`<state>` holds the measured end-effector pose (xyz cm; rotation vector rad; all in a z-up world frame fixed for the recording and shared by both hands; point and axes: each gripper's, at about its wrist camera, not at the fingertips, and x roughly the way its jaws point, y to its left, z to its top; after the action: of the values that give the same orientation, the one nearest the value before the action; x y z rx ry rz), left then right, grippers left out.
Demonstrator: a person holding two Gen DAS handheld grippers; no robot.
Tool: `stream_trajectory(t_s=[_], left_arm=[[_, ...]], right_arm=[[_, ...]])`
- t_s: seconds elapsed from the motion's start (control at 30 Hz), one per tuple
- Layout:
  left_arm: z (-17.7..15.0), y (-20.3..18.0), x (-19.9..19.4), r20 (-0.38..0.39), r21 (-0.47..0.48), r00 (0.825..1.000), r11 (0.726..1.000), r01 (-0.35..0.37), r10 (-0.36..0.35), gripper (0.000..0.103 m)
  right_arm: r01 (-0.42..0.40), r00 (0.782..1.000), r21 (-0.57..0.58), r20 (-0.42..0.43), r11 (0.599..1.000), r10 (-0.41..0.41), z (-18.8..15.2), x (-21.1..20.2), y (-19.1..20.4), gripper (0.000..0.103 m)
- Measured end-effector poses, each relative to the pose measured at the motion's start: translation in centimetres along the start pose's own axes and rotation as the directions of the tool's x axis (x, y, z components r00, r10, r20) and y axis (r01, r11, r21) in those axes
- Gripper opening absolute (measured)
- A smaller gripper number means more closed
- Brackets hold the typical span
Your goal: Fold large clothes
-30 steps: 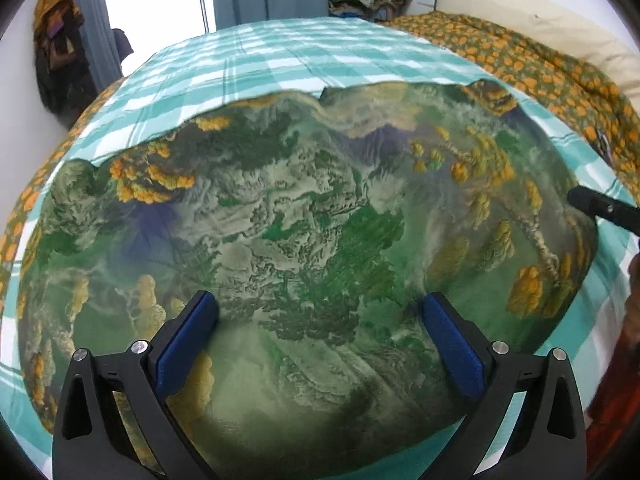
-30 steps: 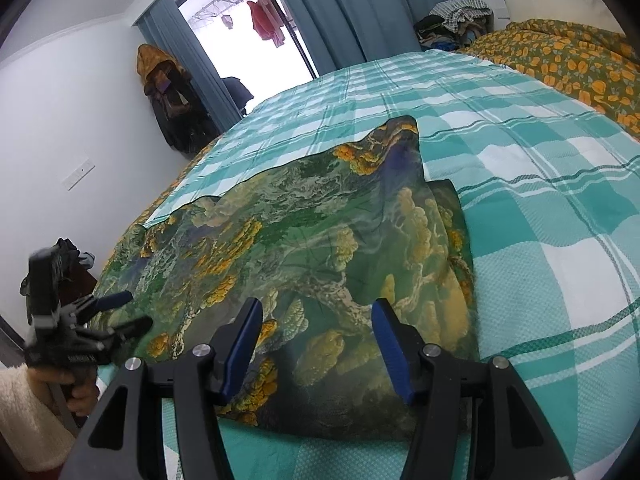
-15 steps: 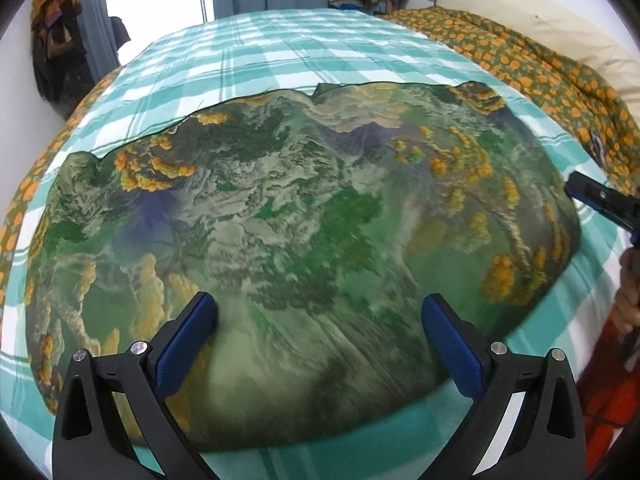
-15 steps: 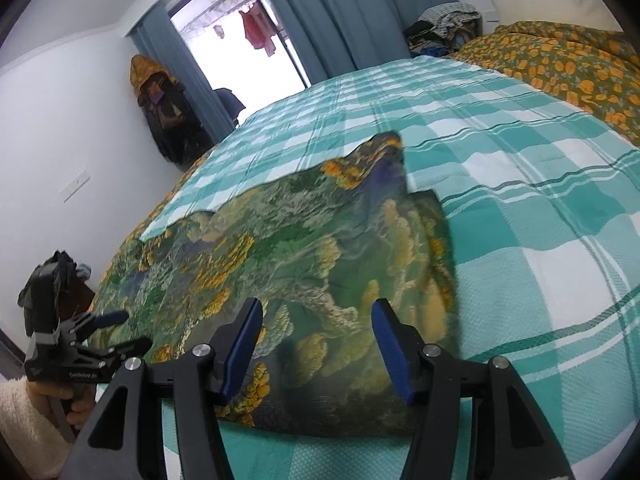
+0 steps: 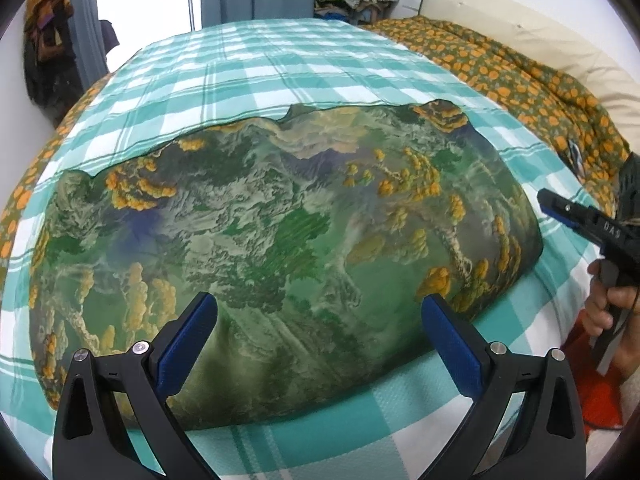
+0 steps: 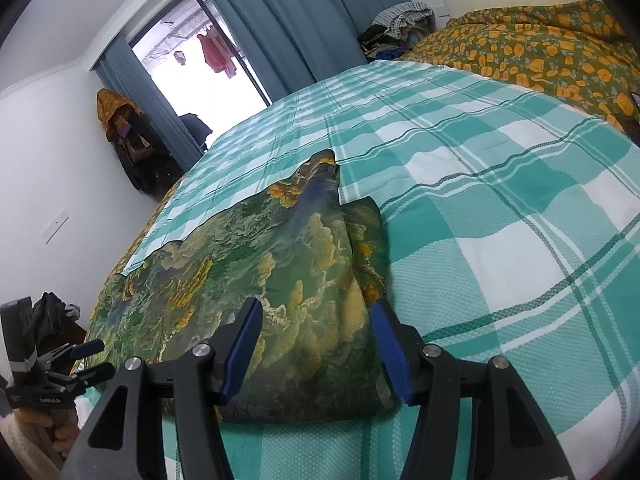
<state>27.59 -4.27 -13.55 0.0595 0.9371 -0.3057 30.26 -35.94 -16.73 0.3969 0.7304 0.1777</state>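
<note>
A green landscape-print garment lies folded flat on the bed, over its teal checked cover and near the front edge. The left gripper hovers above the garment's near edge, blue pads wide apart, holding nothing. The right gripper hangs over the garment's right end, jaws partly open and empty. In the left wrist view only its tip and the hand on its handle show at the frame's right edge. The garment's layers underneath are hidden, and a second fold peeks out at the right end. An orange-flowered quilt lies along the bed's far side, partly cut off.
</note>
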Motion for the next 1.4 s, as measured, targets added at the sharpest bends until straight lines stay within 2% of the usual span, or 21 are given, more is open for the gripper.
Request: stream_trajectory(t_s=[0.33, 0.7, 0.77, 0.83, 1.0, 1.2, 1.27, 1.4], left_arm=[[0.9, 0.2, 0.4, -0.001, -0.037, 1.0, 0.999, 0.016, -0.016, 0.102], [3.9, 0.8, 2.7, 0.032, -0.095, 0.999, 0.995, 0.026, -0.023, 0.102], [4.0, 0.7, 3.8, 0.028, -0.089, 0.999, 0.996, 0.027, -0.024, 0.102], [3.8, 0.5, 5.0, 0.01, -0.072, 1.0, 0.997, 0.024, -0.024, 0.102], [2.6, 0.0, 7.1, -0.01, -0.006, 1.0, 1.0, -0.01, 0.01, 0.102], [2.4, 0.0, 7.5, 0.0, -0.017, 1.0, 1.0, -0.011, 0.011, 0.102], [2.4, 0.1, 7.4, -0.003, -0.014, 1.0, 1.0, -0.008, 0.008, 0.103], [2.4, 0.1, 7.6, -0.006, -0.006, 1.0, 1.0, -0.005, 0.005, 0.102]], right_arm=[[0.003, 1.0, 0.003, 0.002, 1.0, -0.003, 0.0, 0.0, -0.1, 0.058], [0.02, 1.0, 0.052, 0.01, 0.998, -0.021, -0.3, -1.7, -0.9, 0.059], [0.024, 1.0, 0.083, 0.007, 0.996, -0.025, -0.6, -2.2, -1.4, 0.068], [0.025, 1.0, 0.123, -0.002, 0.992, -0.025, -1.1, -2.6, -2.0, 0.072], [-0.029, 0.997, 0.268, -0.065, 0.963, 0.049, -3.2, -2.5, -3.6, 0.076], [-0.115, 0.975, 0.388, -0.133, 0.914, 0.179, -4.3, 1.4, -2.7, 0.077], [-0.064, 0.968, 0.455, -0.186, 0.888, 0.165, -4.7, 3.3, -2.7, 0.078], [-0.045, 0.978, 0.492, -0.156, 0.87, 0.138, -4.4, 4.6, -1.6, 0.082]])
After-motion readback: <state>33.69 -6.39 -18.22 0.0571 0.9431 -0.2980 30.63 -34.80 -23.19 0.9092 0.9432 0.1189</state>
